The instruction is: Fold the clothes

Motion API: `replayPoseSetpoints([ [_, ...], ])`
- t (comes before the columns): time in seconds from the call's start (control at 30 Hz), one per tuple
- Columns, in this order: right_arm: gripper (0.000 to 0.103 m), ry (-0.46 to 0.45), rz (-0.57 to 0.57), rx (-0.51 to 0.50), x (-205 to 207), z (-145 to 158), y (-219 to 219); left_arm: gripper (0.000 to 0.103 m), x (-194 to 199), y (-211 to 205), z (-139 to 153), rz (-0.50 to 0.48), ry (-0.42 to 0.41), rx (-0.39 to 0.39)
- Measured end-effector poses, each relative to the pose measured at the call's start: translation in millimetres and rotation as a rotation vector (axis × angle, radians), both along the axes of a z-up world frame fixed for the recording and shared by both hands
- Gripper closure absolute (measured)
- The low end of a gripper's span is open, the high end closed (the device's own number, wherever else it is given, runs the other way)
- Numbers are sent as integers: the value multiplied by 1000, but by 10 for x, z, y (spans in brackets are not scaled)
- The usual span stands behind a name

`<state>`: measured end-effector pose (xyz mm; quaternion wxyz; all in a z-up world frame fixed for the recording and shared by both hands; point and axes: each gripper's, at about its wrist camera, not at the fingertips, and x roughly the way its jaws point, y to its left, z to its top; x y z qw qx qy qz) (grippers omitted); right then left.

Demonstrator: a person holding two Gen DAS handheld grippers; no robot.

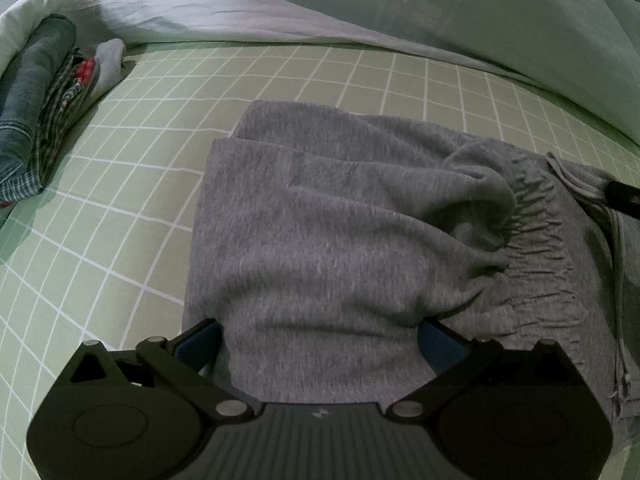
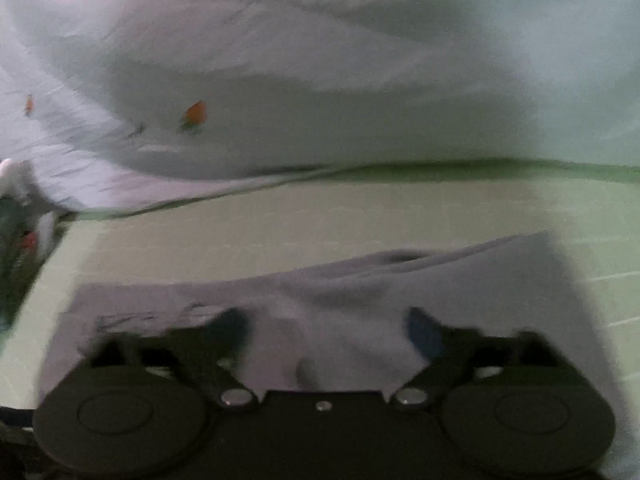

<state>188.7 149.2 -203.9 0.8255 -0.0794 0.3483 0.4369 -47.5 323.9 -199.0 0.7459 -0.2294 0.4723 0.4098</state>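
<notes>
Grey sweatpants [image 1: 340, 220] lie folded on a green checked bed sheet [image 1: 132, 168]; their gathered waistband [image 1: 540, 232] is at the right. My left gripper [image 1: 320, 336] stands open, its two fingers wide apart with a fold of the grey cloth draped between them. In the blurred right wrist view the same grey sweatpants [image 2: 360, 300] lie under and between my right gripper's fingers. My right gripper [image 2: 328, 332] is open too, its jaws wide apart. A black tip of the right gripper [image 1: 624, 196] shows at the right edge of the left wrist view.
A stack of folded clothes [image 1: 40, 112], denim and plaid, sits at the far left of the bed. A pale quilt with carrot prints [image 1: 400, 8] is bunched along the back; it fills the upper right wrist view [image 2: 320, 80].
</notes>
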Motion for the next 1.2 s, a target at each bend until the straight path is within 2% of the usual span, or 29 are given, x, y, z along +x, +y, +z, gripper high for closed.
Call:
replayPoseSetpoints([
  [0.07,5,-70,-66,-40,104,32,-231,0,2,3,0,0,1,0],
  [0.13,5,-94,-140,-88,269,18,-461,0,-2,4,-1,-1,0,0],
  [0.23,5,-64,-256,-114,553,-31,-809,0,-6,0,-2,0,0,2],
  [0.37,7,16,-336,-120,764,-133,-1092,0,-11,3,-1,1,0,2],
  [0.43,17,59,-324,-107,806,-180,-1093,0,-12,10,1,0,0,0],
  [0.5,49,95,-311,-116,839,-225,-1058,0,-9,14,4,4,3,-3],
  [0.53,50,88,-312,-133,819,-236,-1049,0,-8,16,6,5,5,-5],
  [0.67,91,78,-265,-147,744,-187,-982,0,-2,34,9,4,13,-16],
  [0.7,93,82,-268,-146,732,-160,-968,0,3,46,11,0,16,-22],
  [0.8,95,50,-293,-129,629,-29,-958,0,26,100,15,-24,33,-45],
  [0.93,95,-30,-240,-68,305,242,-829,0,19,114,72,-48,53,-58],
  [1.1,96,-34,-68,41,-380,551,-488,0,-264,77,260,-67,-23,-45],
  [1.2,96,-21,95,63,-870,590,-164,0,-522,99,354,-39,-67,-35],
])
